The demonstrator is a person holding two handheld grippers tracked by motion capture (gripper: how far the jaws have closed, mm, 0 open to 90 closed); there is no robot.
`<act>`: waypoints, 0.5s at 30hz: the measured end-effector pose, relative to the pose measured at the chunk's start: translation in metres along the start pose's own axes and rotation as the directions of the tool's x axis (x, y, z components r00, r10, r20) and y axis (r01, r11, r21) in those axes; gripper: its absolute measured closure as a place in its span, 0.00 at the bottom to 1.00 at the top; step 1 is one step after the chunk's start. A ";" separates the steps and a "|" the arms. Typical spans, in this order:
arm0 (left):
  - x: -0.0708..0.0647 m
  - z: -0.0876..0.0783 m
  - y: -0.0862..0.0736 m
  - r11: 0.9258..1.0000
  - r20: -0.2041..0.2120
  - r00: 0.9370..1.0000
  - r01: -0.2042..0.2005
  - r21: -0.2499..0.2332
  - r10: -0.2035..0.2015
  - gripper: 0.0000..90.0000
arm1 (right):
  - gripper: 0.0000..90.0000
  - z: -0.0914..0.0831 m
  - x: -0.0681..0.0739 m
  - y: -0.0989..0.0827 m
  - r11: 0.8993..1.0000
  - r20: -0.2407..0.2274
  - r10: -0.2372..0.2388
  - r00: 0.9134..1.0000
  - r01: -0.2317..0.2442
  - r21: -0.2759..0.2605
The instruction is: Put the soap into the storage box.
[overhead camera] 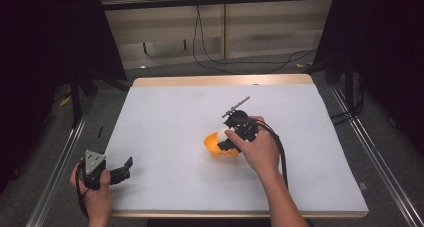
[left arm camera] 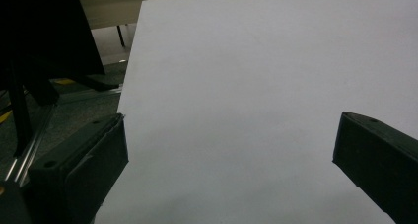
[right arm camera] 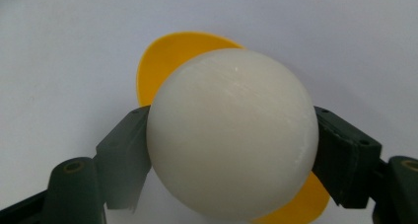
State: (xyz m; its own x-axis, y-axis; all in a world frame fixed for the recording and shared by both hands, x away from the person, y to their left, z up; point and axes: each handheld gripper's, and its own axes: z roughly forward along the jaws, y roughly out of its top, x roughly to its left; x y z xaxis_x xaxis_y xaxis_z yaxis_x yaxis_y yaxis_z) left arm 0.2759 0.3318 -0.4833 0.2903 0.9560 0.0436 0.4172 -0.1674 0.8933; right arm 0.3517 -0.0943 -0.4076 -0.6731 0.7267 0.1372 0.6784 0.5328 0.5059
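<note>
A white ball (right arm camera: pixel 231 132) sits clamped between both jaws of my right gripper (right arm camera: pixel 231 155), just above an orange bowl (right arm camera: pixel 172 56). In the high view the right gripper (overhead camera: pixel 226 139) hangs over that orange bowl (overhead camera: pixel 214 148) near the middle of the table, with the white ball (overhead camera: pixel 222 134) at its tip. My left gripper (overhead camera: pixel 125 168) rests at the table's front left corner. Its jaws stand wide apart with nothing between them; the left gripper (left arm camera: pixel 230 155) looks out over bare white tabletop.
The white table (overhead camera: pixel 165 117) has a wooden rim at the back. Black stands and curtains flank both sides. Cables (overhead camera: pixel 240 62) lie on the floor behind the table. Metal rails run along the left and right edges.
</note>
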 end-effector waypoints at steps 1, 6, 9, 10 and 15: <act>0.000 0.000 0.000 1.000 0.000 1.000 0.000 0.000 0.000 0.00 | 0.27 0.002 0.000 0.001 1.000 0.001 0.002 1.000 -0.002 0.002; 0.000 0.000 0.000 1.000 -0.001 1.000 0.000 0.001 0.000 0.00 | 0.26 0.008 0.003 0.003 1.000 0.004 0.014 1.000 -0.014 0.018; 0.001 0.000 0.000 1.000 0.002 1.000 -0.002 0.002 0.002 0.00 | 0.26 0.009 0.003 0.004 1.000 0.001 0.006 1.000 -0.006 0.020; 0.001 0.000 0.000 1.000 0.003 1.000 -0.004 0.004 0.004 0.00 | 0.26 0.010 0.004 0.004 1.000 0.002 0.009 1.000 -0.009 0.022; 0.001 0.000 0.000 1.000 0.002 1.000 -0.003 0.005 0.003 0.00 | 0.26 0.014 0.003 0.004 0.999 0.013 0.025 1.000 -0.025 0.034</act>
State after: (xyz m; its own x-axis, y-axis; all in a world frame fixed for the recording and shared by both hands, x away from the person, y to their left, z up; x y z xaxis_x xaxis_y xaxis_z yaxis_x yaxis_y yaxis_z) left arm 0.2760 0.3325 -0.4830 0.2937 0.9548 0.0454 0.4204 -0.1717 0.8909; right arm 0.3569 -0.0840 -0.4167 -0.6521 0.7453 0.1390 0.7050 0.5288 0.4726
